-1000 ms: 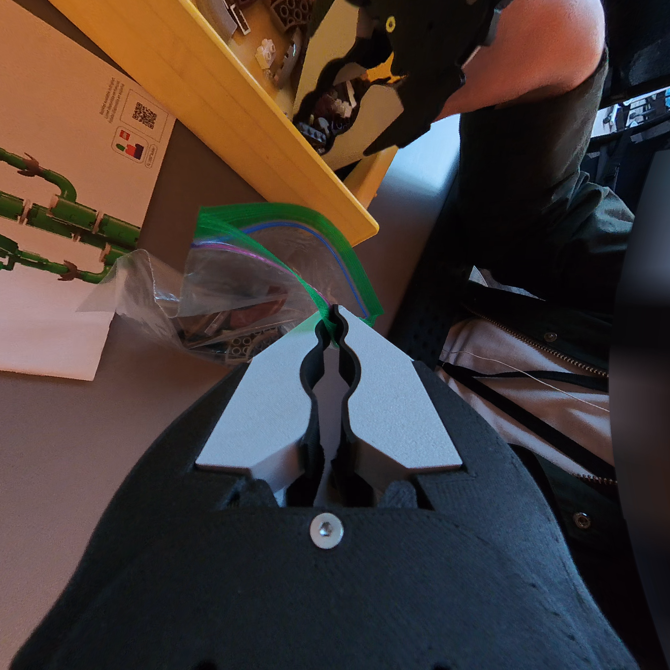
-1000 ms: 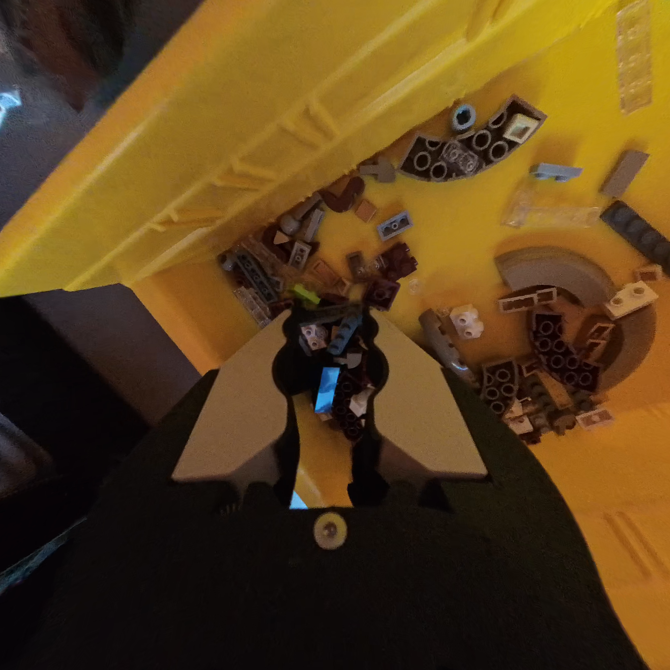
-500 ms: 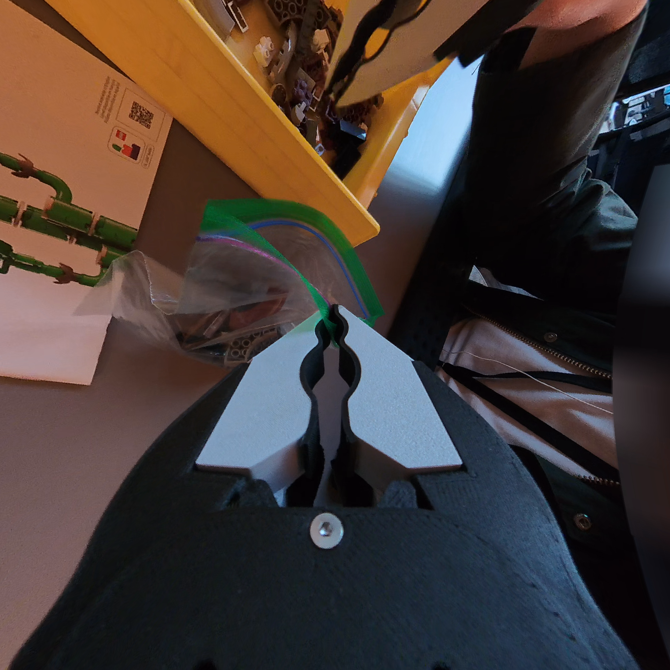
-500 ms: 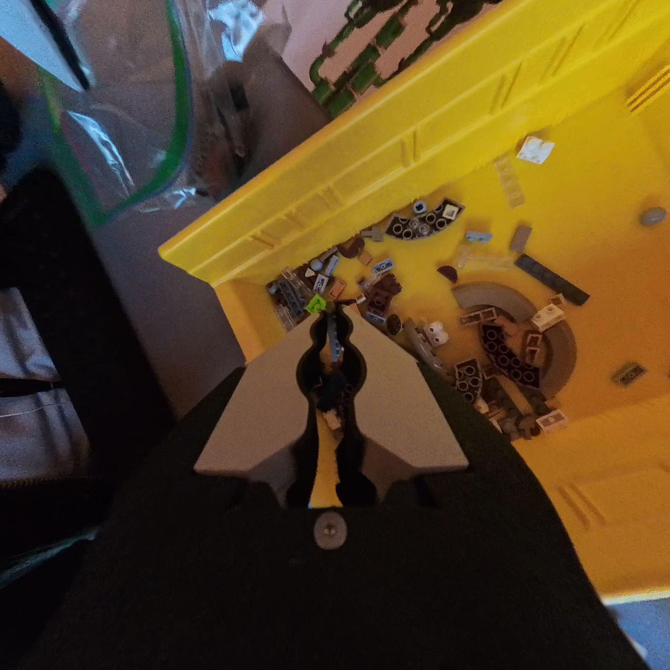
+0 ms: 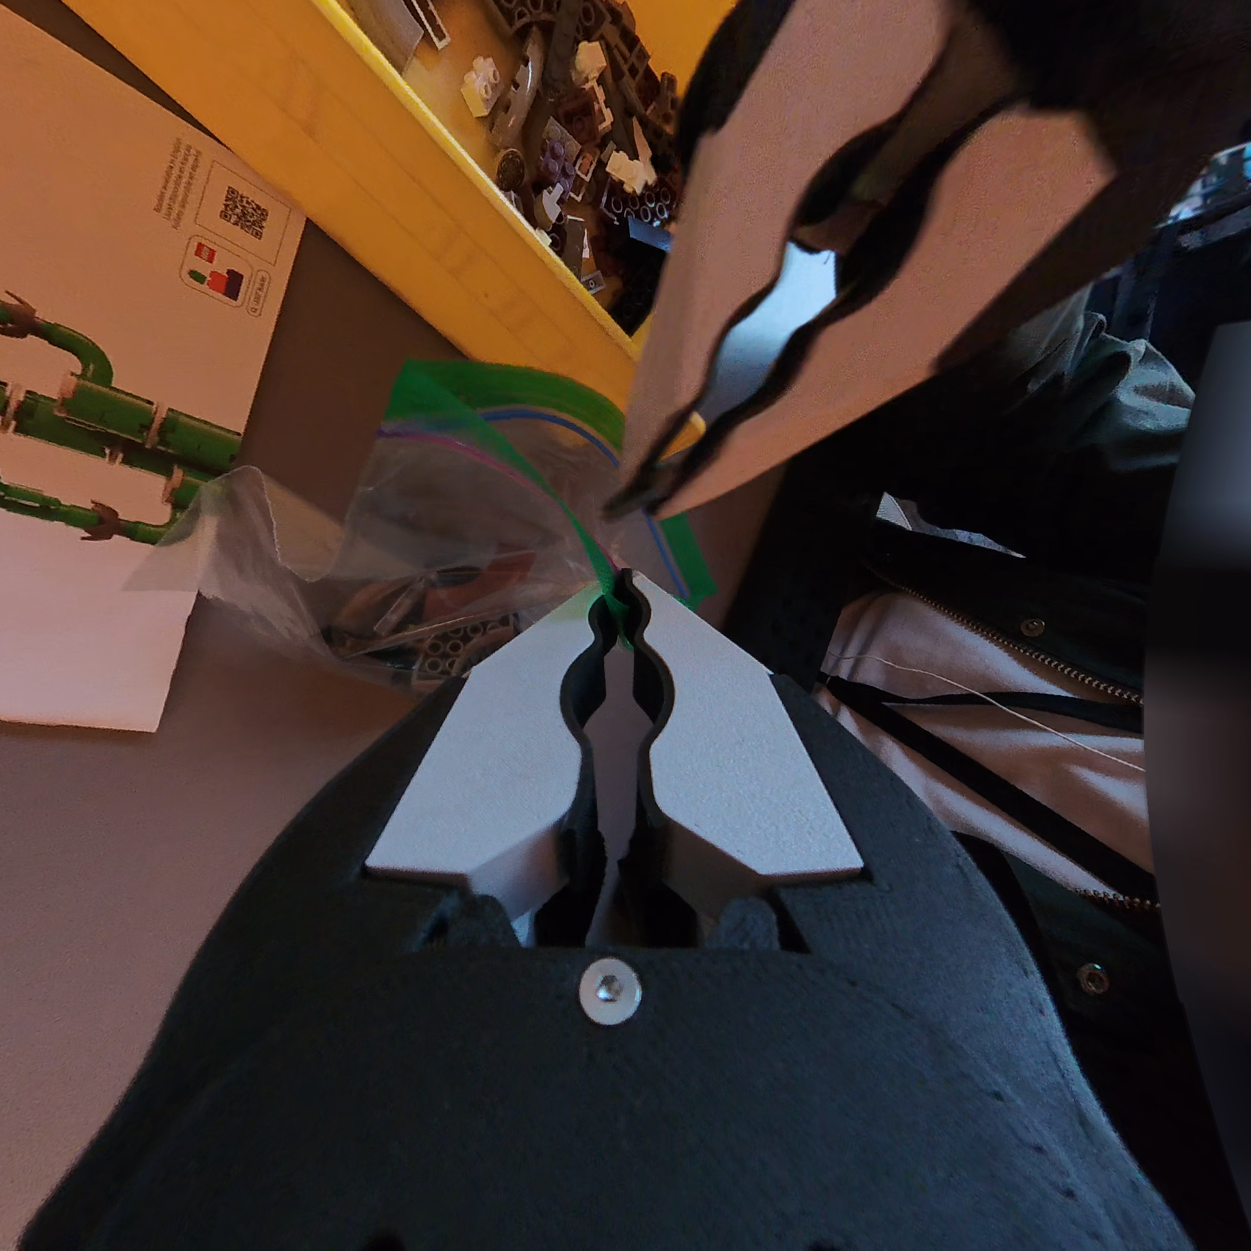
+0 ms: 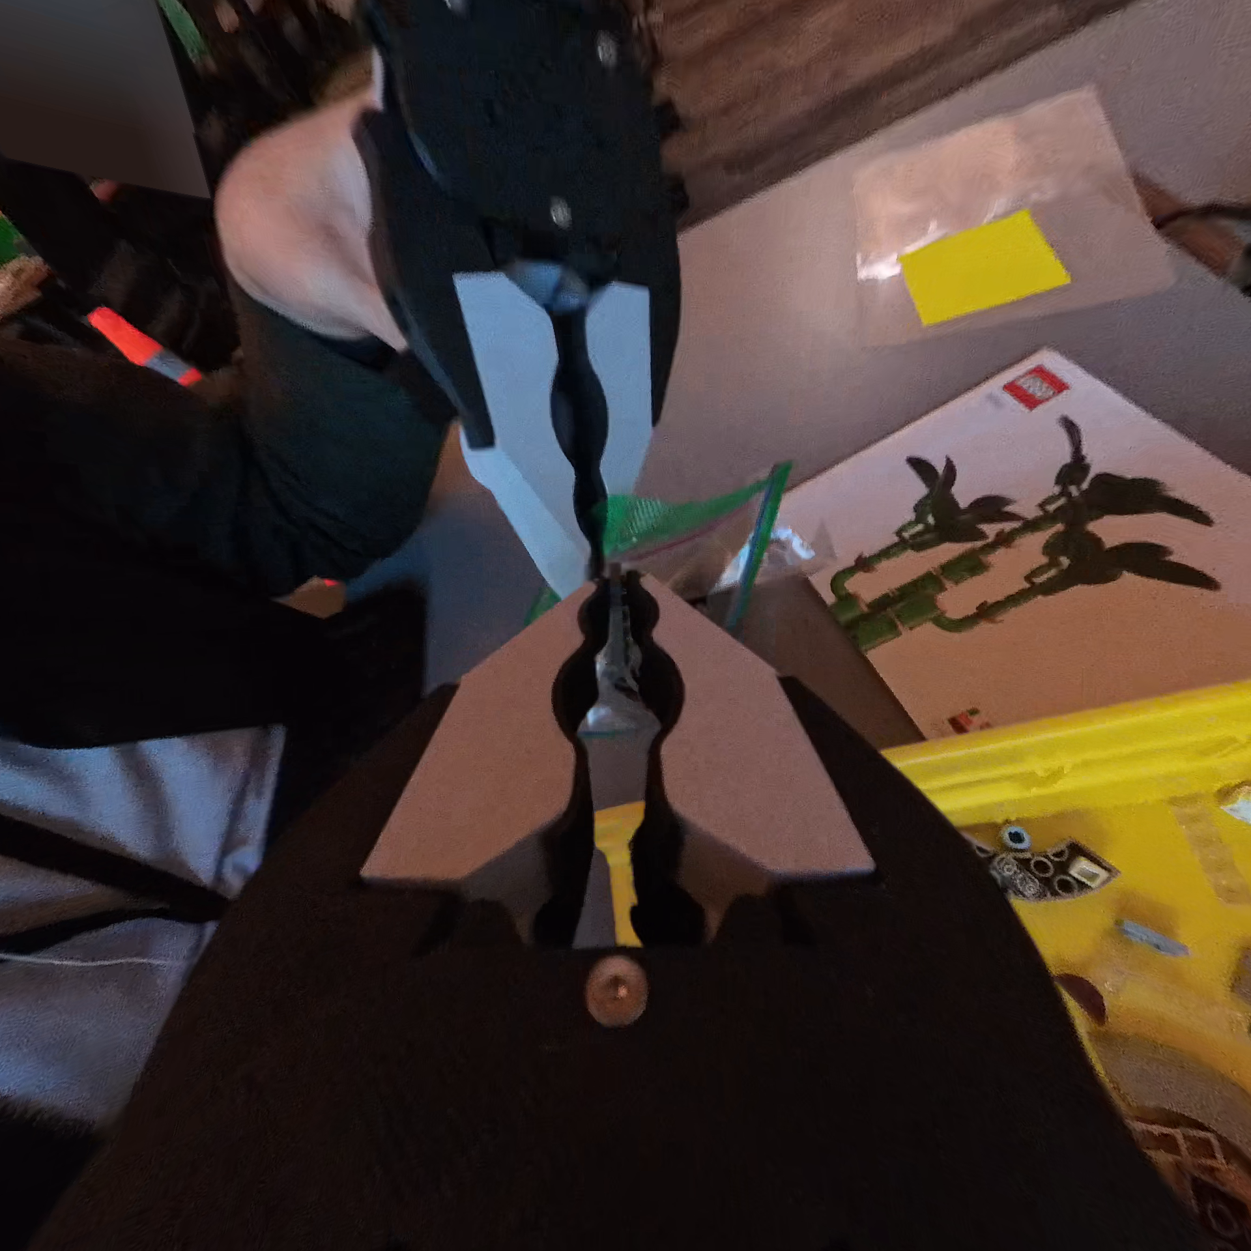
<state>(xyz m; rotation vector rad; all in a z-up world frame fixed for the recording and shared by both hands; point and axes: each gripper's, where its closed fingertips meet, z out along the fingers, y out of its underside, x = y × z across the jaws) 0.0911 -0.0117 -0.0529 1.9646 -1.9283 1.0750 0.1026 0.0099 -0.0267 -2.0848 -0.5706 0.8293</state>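
Left wrist view shows the left tool (image 5: 626,583) with its jaws pressed together on the green zip edge of a clear plastic bag (image 5: 474,528), which rests on the grey tabletop (image 5: 135,846) with dark bricks (image 5: 447,643) showing through its lower part. The bag lies just beside a yellow bin (image 5: 420,176) and overlaps the corner of a white instruction booklet (image 5: 122,325) printed with a green stem figure. Inside the bin sits a heap of small grey, brown and white toy pieces (image 5: 582,135). The right tool (image 5: 619,504) reaches in from the upper right, its tips at the far side of the bag mouth, close to the left tool's tips. In the right wrist view, the right tool (image 6: 612,575) has its fingers nearly together, with crinkled clear film caught between them; whether the pinch is firm I cannot tell, since the picture is blurred. The left tool (image 6: 596,555) faces it tip to tip, gripping the green strip of the bag (image 6: 684,524). Farther off on the tabletop (image 6: 778,338) lies a second clear bag (image 6: 1002,203) with a yellow card (image 6: 981,264) in it.
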